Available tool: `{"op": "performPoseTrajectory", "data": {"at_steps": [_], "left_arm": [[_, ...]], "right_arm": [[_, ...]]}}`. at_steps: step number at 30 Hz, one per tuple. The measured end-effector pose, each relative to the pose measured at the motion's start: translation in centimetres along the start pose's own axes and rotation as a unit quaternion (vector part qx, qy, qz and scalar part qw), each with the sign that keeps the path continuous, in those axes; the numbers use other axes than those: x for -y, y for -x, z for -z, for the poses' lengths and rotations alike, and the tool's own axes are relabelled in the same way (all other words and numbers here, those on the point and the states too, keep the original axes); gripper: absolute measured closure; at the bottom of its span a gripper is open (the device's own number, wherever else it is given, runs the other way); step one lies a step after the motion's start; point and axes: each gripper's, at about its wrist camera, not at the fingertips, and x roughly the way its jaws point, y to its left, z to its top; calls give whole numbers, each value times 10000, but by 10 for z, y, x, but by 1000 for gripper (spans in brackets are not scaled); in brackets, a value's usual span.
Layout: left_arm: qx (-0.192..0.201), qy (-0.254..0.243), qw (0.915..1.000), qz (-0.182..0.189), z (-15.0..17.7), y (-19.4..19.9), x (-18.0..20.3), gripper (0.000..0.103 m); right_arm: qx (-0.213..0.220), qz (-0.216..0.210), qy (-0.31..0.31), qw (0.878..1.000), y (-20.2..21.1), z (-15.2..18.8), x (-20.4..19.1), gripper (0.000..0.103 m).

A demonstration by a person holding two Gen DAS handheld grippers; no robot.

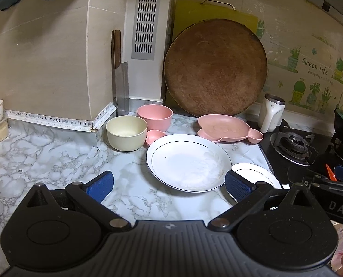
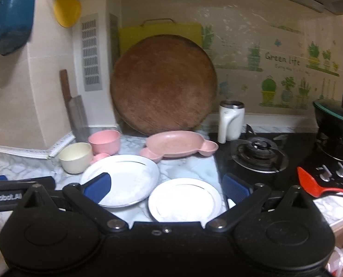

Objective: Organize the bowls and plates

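A large white plate point(image 1: 188, 161) point(image 2: 125, 177) lies on the marble counter point(image 1: 44, 157). To its right sits a small white plate point(image 1: 257, 173) point(image 2: 185, 198). Behind them stand a cream bowl point(image 1: 126, 132) point(image 2: 75, 157), a pink bowl point(image 1: 155, 116) point(image 2: 105, 141), a tiny pink dish point(image 1: 154, 136) point(image 2: 99, 156) and a pink animal-shaped plate point(image 1: 229, 128) point(image 2: 178, 144). My left gripper point(image 1: 169, 185) hangs open just before the large plate. My right gripper point(image 2: 166, 187) is open above the small plate, holding nothing.
A round wooden board point(image 1: 215, 67) and a yellow cutting board point(image 1: 217, 11) lean on the back wall. A cleaver point(image 1: 121, 85) stands left of them. On the right are a white mug point(image 1: 271, 113), a gas burner point(image 2: 259, 154), a black pot point(image 2: 338, 122) and a red spatula point(image 2: 314, 185).
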Motion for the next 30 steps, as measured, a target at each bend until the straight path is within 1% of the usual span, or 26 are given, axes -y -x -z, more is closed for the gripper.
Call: {"op": "performPoseTrajectory", "data": {"at_steps": [3, 9, 16, 22, 30], "left_arm": [[-2, -31, 10000, 6, -2, 0, 0, 0], [20, -116, 9999, 12, -3, 1, 2, 0], [-14, -115, 9999, 39, -3, 2, 3, 0], [-87, -99, 9999, 56, -3, 3, 1, 0], [-132, -62, 9999, 90, -1, 6, 0, 0]], "right_arm": [[21, 123, 44, 9999, 1, -1, -1, 0], [-3, 192, -5, 9998, 3, -2, 2, 0], [-25, 221, 3, 9998, 4, -2, 1, 0], [-160, 207, -55, 9996, 4, -3, 1, 0], [-239, 186, -54, 9995, 7, 0, 0, 0]]}}
